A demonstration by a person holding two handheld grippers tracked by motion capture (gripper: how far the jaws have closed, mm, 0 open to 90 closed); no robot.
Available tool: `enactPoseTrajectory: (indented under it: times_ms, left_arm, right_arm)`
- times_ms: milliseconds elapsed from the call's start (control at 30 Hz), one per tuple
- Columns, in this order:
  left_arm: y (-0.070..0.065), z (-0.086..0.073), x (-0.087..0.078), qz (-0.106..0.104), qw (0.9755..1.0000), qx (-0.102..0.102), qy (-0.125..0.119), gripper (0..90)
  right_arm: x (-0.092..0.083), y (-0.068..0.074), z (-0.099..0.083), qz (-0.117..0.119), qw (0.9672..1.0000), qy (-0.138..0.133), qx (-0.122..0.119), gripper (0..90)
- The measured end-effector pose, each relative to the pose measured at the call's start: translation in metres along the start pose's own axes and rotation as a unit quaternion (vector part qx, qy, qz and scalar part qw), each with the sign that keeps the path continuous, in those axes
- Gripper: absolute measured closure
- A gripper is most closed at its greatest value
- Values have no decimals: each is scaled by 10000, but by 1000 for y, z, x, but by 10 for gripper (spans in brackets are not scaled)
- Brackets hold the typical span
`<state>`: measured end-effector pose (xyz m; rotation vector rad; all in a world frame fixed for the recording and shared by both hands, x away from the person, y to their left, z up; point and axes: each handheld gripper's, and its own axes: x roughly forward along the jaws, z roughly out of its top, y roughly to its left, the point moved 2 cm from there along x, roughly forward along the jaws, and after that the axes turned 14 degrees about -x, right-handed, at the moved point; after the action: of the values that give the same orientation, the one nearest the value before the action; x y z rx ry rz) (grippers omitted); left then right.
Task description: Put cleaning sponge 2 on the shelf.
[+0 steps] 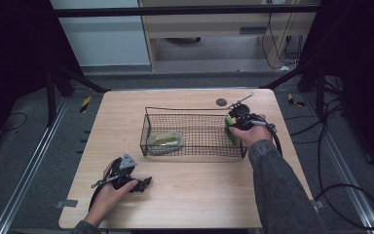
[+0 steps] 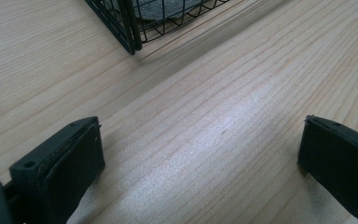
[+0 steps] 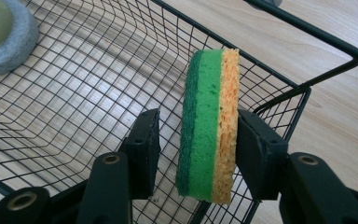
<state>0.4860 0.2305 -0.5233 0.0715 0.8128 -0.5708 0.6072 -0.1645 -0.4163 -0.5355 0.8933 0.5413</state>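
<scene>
A green and yellow sponge (image 3: 207, 126) stands on edge between the jaws of my right gripper (image 3: 198, 116), over the right end of a black wire basket (image 3: 307, 32). The right jaw touches its yellow face. A gap shows between the left jaw and its green face, so the gripper is open. From the high view the sponge (image 1: 233, 131) sits at the basket's (image 1: 195, 108) right wall, under my right gripper (image 1: 236, 124). My left gripper (image 1: 146, 183) rests on the table in front of the basket, jaws wide open around bare wood (image 2: 200, 123).
A grey pad with a pale green thing on it (image 1: 165, 140) lies in the basket's left end (image 3: 0, 37). The basket's near corner (image 2: 130, 28) is just ahead of my left gripper. A dark round spot (image 1: 221, 102) marks the wooden table (image 1: 199, 195) behind the basket.
</scene>
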Motion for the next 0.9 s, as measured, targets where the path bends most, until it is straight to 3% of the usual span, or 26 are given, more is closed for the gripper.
enactPoseTrajectory:
  times_ms: [400, 900]
  left_arm:
    - [0, 0, 0, -3, 10000, -2, 0, 0]
    - [0, 0, 0, -6, 10000, 2, -1, 0]
  right_arm:
    - [1, 9, -1, 181, 9998, -22, 16, 525]
    - [-2, 15, -4, 294, 9994, -142, 90, 354]
